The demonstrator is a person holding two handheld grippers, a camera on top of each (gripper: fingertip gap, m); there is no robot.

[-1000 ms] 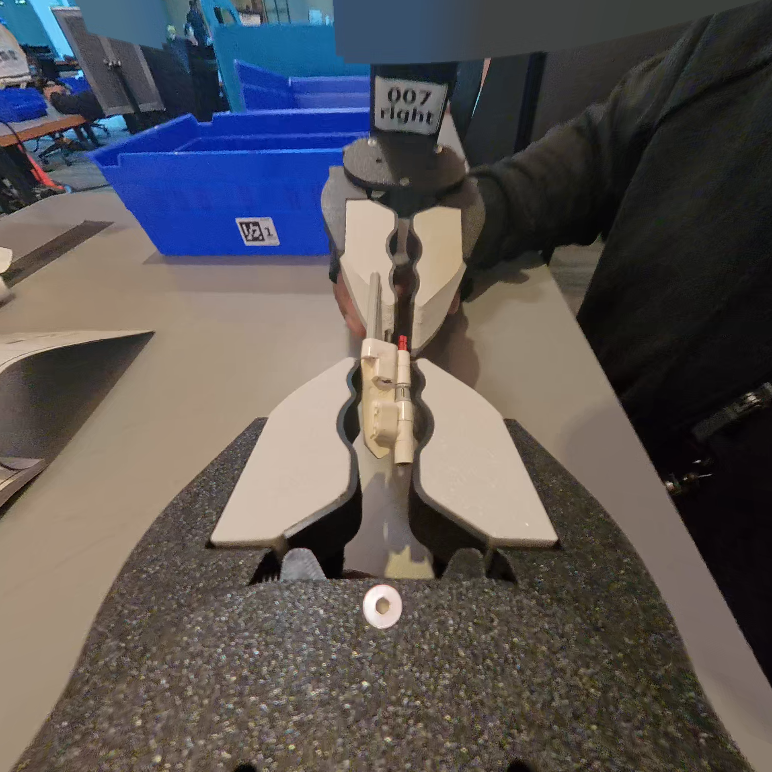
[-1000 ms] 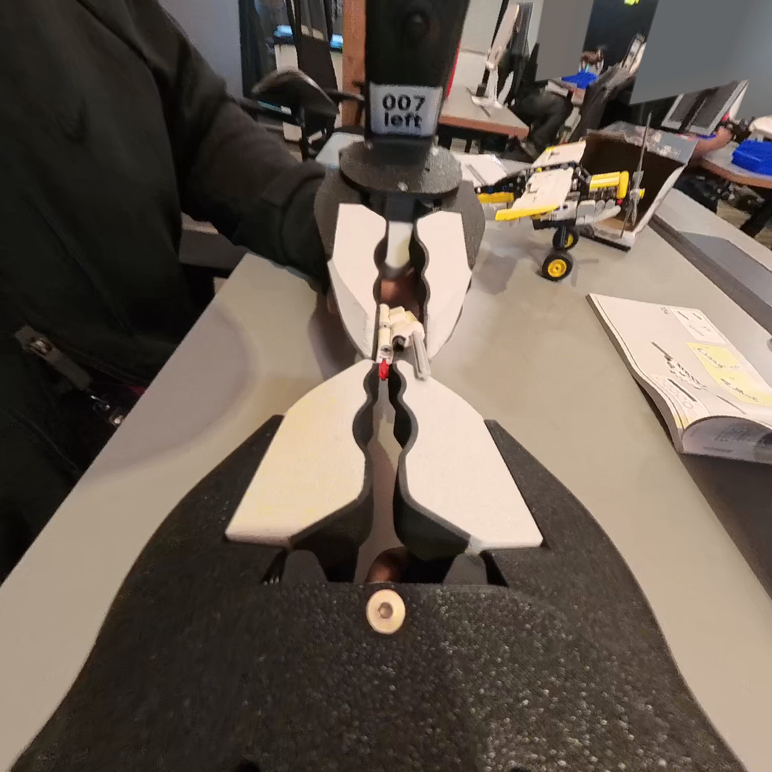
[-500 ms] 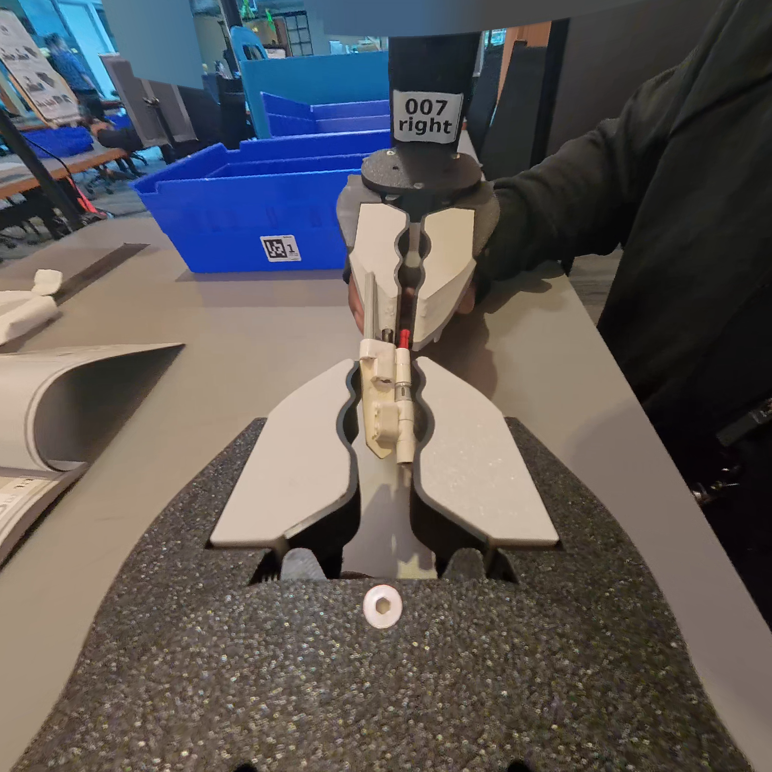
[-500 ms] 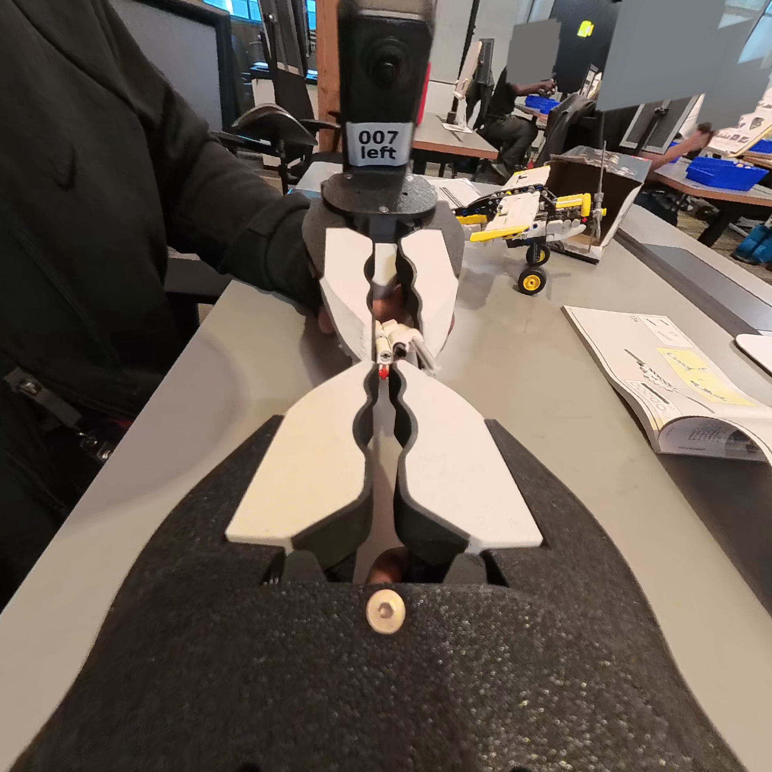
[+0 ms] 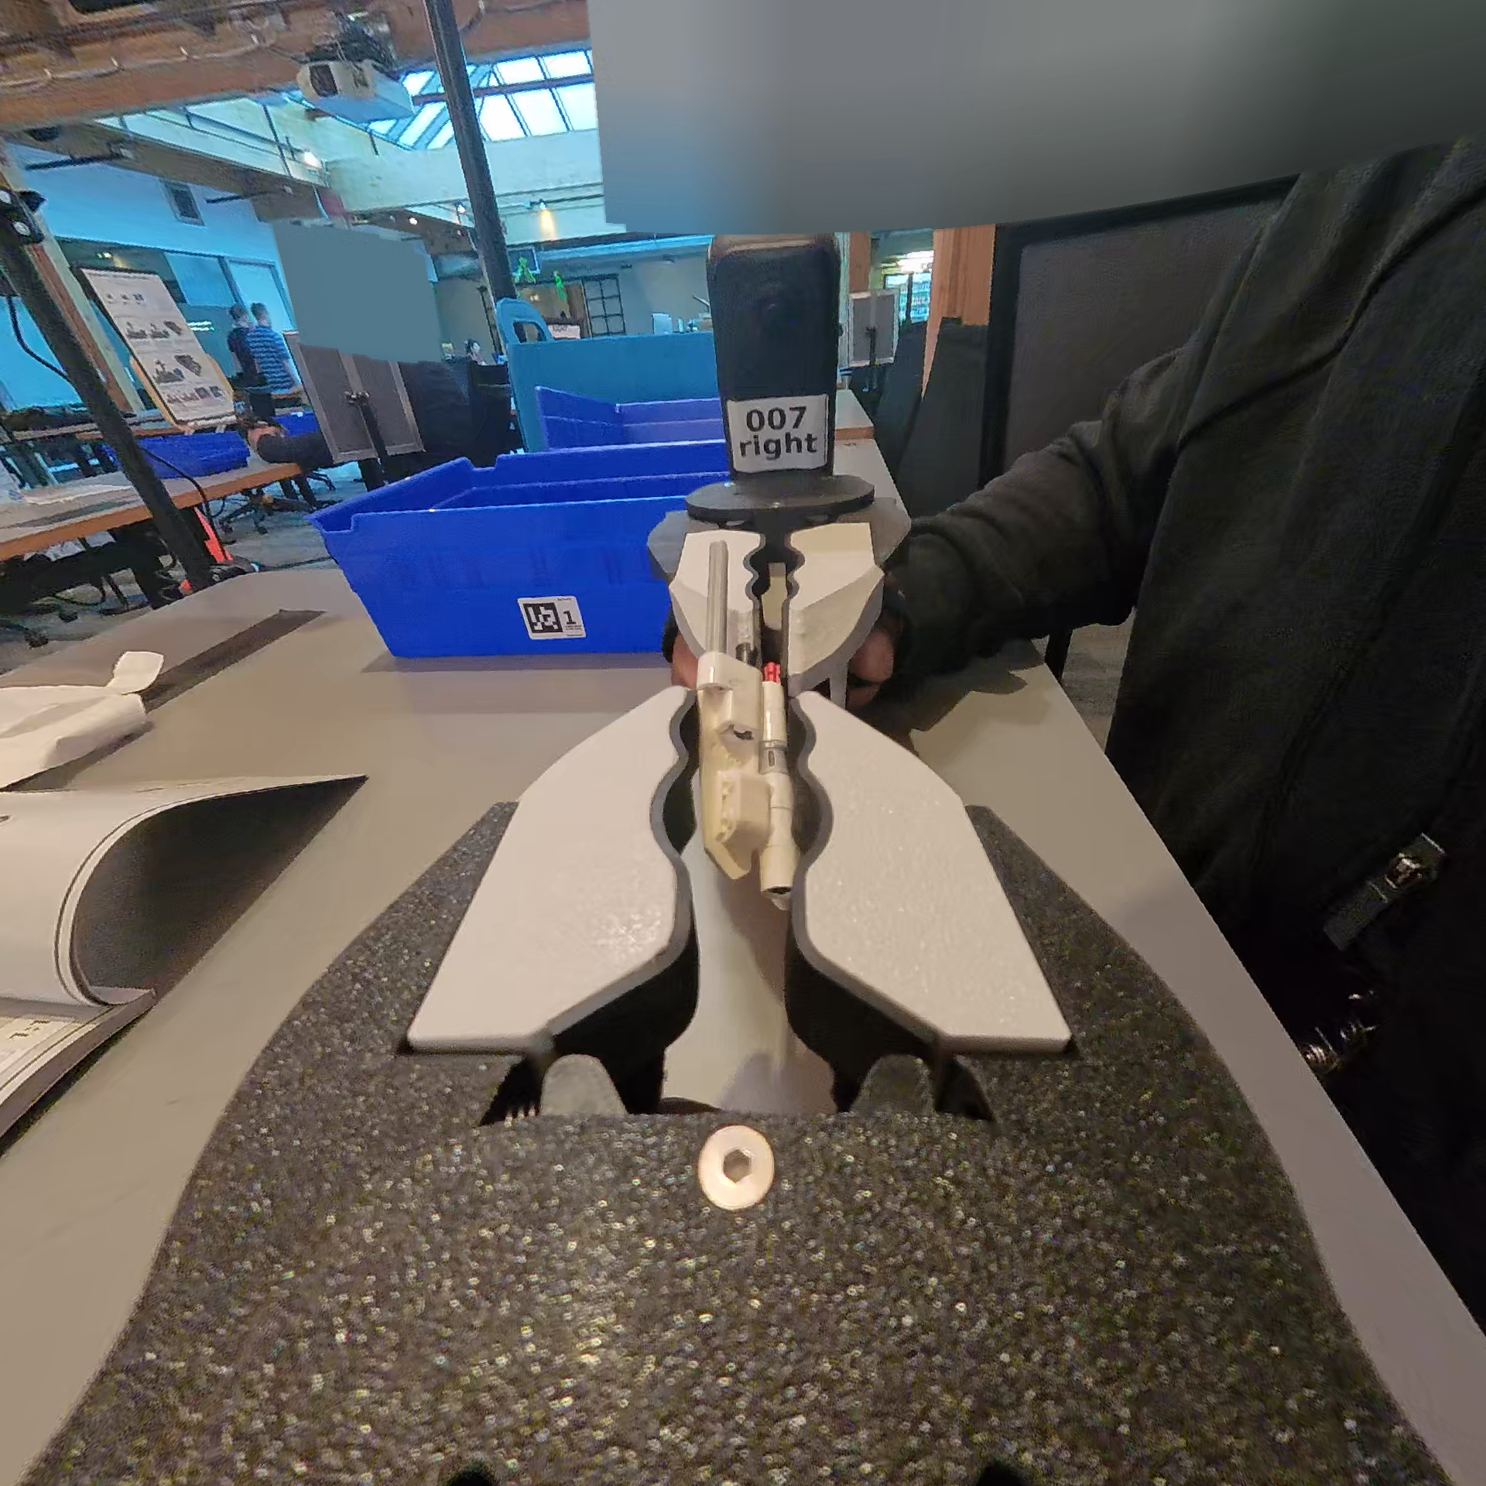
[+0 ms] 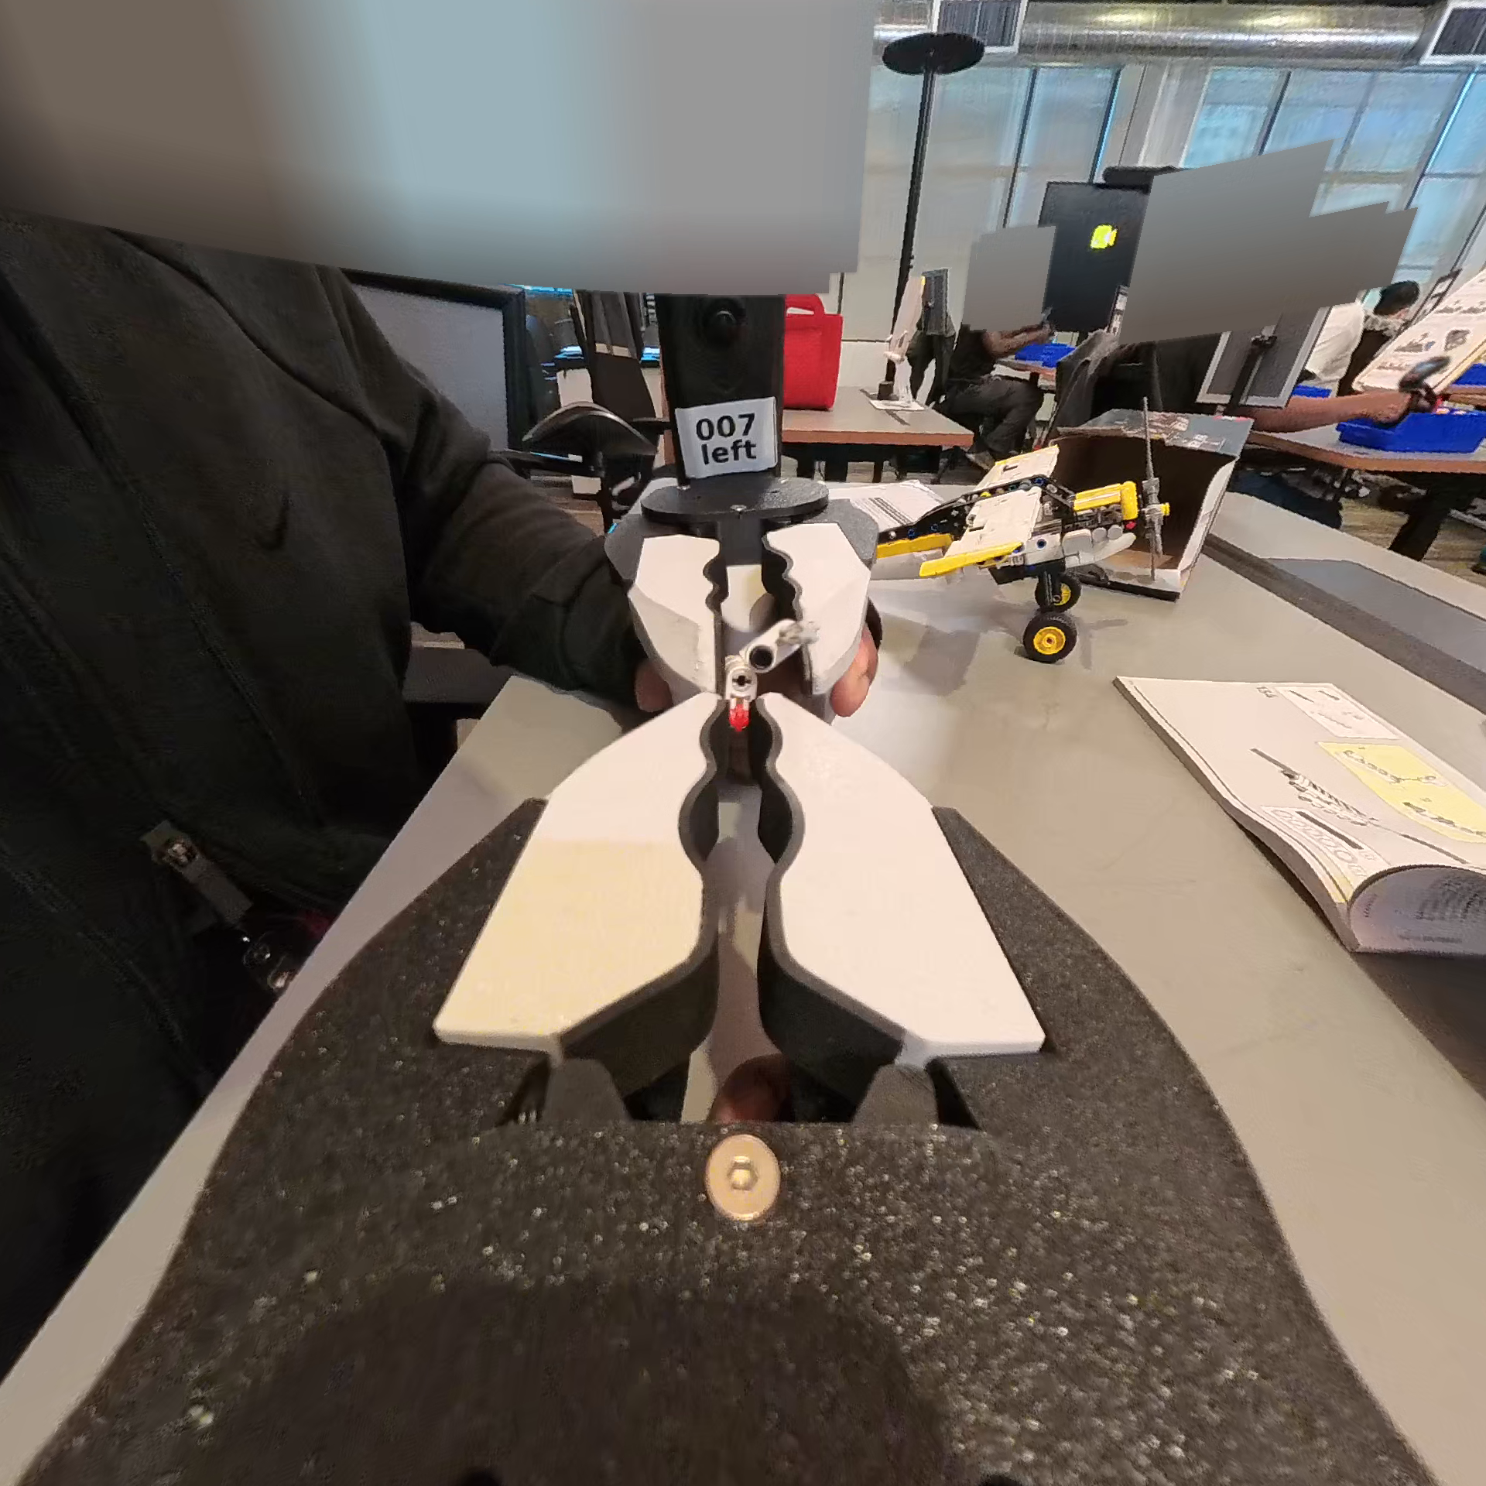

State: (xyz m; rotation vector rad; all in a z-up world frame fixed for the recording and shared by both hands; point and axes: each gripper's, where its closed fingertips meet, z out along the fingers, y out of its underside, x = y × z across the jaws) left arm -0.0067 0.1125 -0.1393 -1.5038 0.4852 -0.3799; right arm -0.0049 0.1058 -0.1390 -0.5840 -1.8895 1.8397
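Note:
My left gripper (image 5: pixel 744 712) is shut on a cream and white brick assembly (image 5: pixel 736 776) with a grey rod (image 5: pixel 716 595) sticking out of its far end. It holds the assembly above the grey table (image 5: pixel 450 724). My right gripper (image 6: pixel 736 708) faces it tip to tip and is shut on a small red pin (image 6: pixel 736 716). The red pin (image 5: pixel 772 669) sits at the end of the assembly's white tube. In the right wrist view the left gripper (image 6: pixel 752 683) shows the assembly end-on (image 6: pixel 760 655). The right gripper also shows in the left wrist view (image 5: pixel 773 663).
A blue bin (image 5: pixel 482 579) stands behind the grippers. An open booklet (image 5: pixel 121 876) and white paper (image 5: pixel 64 716) lie at the left. A yellow and white model plane (image 6: pixel 1037 531), a cardboard box (image 6: pixel 1158 474) and another booklet (image 6: pixel 1327 812) lie on the table. A person in black (image 5: pixel 1286 563) holds both grippers. My left and right fingertips are right by each other.
Both grippers have risen and tipped up together, still tip to tip. The assembly has turned a little, so its tube end now faces the right wrist camera. Both grasps have held.

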